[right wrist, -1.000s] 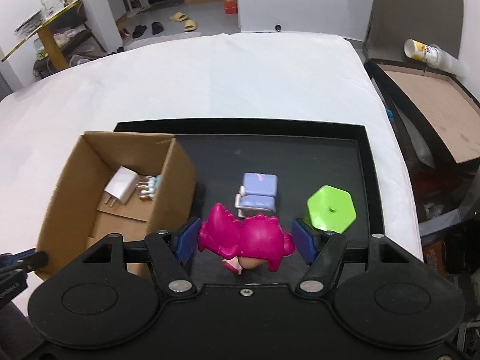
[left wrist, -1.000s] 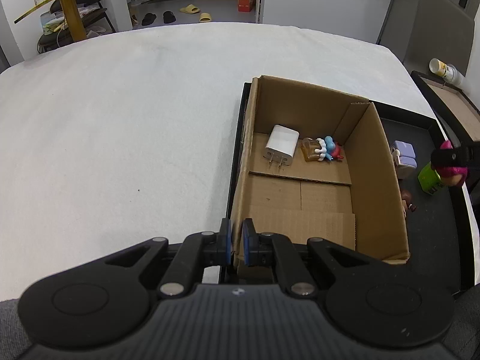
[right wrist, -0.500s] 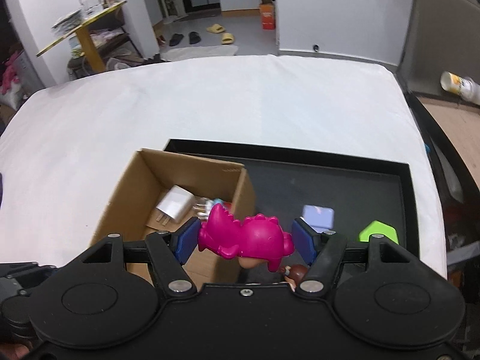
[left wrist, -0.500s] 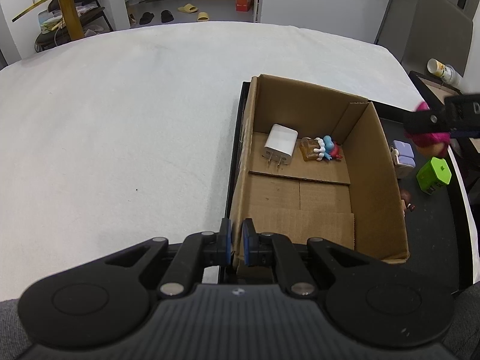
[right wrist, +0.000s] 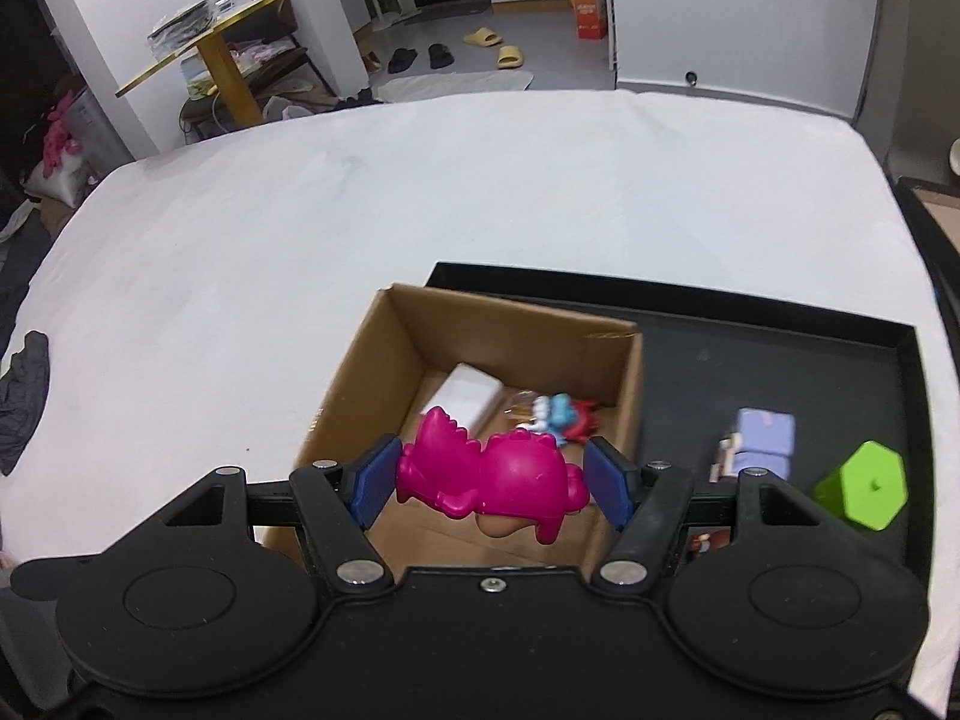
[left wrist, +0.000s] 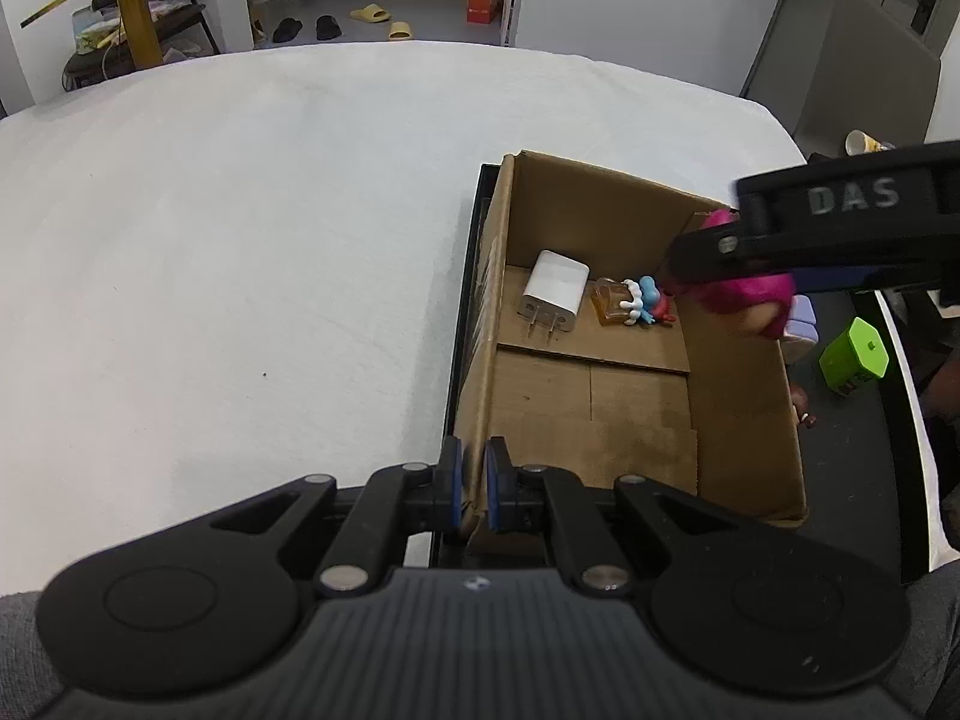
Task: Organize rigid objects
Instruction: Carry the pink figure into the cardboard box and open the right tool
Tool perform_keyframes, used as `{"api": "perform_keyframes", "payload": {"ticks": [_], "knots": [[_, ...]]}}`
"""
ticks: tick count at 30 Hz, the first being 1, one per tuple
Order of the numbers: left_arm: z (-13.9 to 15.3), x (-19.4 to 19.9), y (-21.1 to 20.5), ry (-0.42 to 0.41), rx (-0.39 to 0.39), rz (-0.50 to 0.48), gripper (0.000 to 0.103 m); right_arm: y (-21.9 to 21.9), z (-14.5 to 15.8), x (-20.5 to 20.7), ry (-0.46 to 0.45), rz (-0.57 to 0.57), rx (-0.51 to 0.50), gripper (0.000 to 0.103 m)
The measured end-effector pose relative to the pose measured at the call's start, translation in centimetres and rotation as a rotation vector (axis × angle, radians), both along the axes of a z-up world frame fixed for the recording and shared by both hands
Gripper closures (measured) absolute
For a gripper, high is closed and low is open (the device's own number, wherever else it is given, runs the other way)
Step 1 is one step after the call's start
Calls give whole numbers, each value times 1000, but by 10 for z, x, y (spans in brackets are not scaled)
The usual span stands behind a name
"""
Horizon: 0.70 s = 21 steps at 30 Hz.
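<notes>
My right gripper (right wrist: 489, 480) is shut on a magenta dinosaur toy (right wrist: 492, 471) and holds it above the open cardboard box (right wrist: 366, 372); the toy also shows in the left wrist view (left wrist: 744, 300) over the box's right wall. My left gripper (left wrist: 473, 486) is shut on the near left wall of the box (left wrist: 480, 372). Inside the box lie a white charger (left wrist: 552, 294) and a small blue and red figure (left wrist: 642, 300). The box stands in a black tray (right wrist: 780, 336).
On the tray right of the box are a lilac block (right wrist: 762, 441), a green hexagonal block (right wrist: 864, 486) and a small brown figure (left wrist: 801, 405). The tray rests on a white cloth-covered table (left wrist: 240, 240). Shelves and slippers lie beyond the table.
My right gripper has carried the magenta dinosaur leftward from over the tray to above the box. My left gripper has stayed clamped on the box wall.
</notes>
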<state>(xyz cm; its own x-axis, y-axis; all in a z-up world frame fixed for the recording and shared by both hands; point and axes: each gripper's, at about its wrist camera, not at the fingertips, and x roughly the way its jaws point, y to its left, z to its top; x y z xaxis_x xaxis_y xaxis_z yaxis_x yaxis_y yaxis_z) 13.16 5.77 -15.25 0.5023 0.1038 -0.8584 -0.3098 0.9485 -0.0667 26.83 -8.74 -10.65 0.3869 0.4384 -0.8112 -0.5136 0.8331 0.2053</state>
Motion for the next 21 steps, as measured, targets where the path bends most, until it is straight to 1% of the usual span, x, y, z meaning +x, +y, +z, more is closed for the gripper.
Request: {"api": "perform_keyframes", "payload": {"ticks": [6, 12, 15, 19, 21], "knots": [[-1, 2, 1, 3, 1, -1, 96, 15, -11, -2, 56, -4, 15, 38], [-2, 3, 2, 5, -2, -1, 96, 20, -23, -1, 116, -28, 38, 37], [-2, 3, 1, 6, 2, -1, 96, 20, -27, 0, 146, -52, 76, 36], [-3, 4, 0, 9, 4, 4, 96, 15, -28, 2, 172, -87, 175, 33], [-3, 4, 0, 8, 3, 5, 96, 15, -29, 3, 183, -84, 186, 33]]}}
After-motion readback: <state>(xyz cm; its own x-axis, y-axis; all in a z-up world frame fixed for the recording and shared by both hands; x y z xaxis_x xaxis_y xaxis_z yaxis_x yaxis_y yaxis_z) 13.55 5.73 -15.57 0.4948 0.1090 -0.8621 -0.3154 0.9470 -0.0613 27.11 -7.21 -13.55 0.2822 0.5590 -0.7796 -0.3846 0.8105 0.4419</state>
